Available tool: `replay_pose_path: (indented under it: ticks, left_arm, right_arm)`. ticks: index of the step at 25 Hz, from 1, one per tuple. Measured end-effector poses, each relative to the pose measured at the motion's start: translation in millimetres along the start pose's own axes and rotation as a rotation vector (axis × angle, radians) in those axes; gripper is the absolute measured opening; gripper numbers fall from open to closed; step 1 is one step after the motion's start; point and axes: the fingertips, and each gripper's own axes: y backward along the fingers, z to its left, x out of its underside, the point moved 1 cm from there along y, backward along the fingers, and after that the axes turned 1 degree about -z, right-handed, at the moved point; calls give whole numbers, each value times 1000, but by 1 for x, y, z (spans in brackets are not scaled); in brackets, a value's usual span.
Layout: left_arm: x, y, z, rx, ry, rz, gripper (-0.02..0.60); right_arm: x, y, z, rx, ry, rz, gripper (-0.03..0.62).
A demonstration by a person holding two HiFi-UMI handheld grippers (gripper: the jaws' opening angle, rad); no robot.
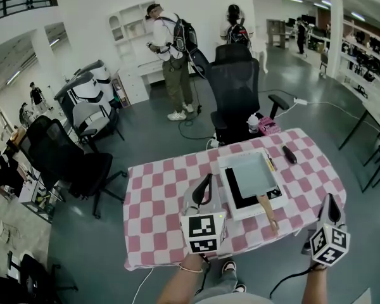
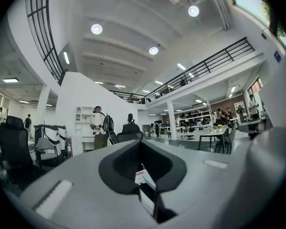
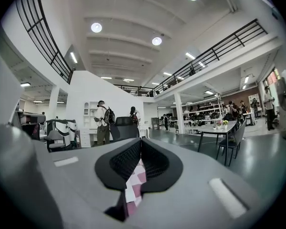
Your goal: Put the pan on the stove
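Note:
A grey square pan (image 1: 253, 175) with a wooden handle (image 1: 267, 211) lies on the white stove (image 1: 230, 202), which stands on the pink-and-white checked table (image 1: 158, 201). The handle points toward me. In the head view my left gripper (image 1: 206, 181) hovers just left of the stove, shut and empty. My right gripper (image 1: 330, 199) hangs past the table's right front corner, also shut with nothing in it. Both point level: the left gripper view shows its jaws (image 2: 140, 143) closed against the room, and the right gripper view shows its jaws (image 3: 140, 140) closed, with checked cloth (image 3: 133, 190) below.
A black remote-like bar (image 1: 289, 154) lies right of the stove. A small bottle (image 1: 253, 123) and a pink box (image 1: 268, 126) stand at the far edge. A black office chair (image 1: 235, 87) is behind the table, another (image 1: 63, 163) to the left. Two people (image 1: 171, 62) stand farther back.

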Motion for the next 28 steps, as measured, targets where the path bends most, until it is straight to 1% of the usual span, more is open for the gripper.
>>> replay_pose_path:
  ticks: [5,9,12,21,26,28]
  left_arm:
    - [15,3,3,-18,49,9,-3]
    - [27,3,5,-34,58,30,-3]
    - [27,0,6,-34,79,28,-3]
    - [34,-8,5,-33,95,41,-3]
    - [39,-15,4,-37,101,44,-3]
    - [40,-18,2,-31,100,47,-3]
  right_arm:
    - [7,3,-8,2,-21,8,11]
    - [13,3,-13,10,-40,17,11]
    - [15,1,-15,15,-46,20,11]
    - [6,-12,-13,5,-23,-5,11]
    - [4,-18,-8,-13,29,-3,9]
    - [4,-22,-6,-23,29,5,9]
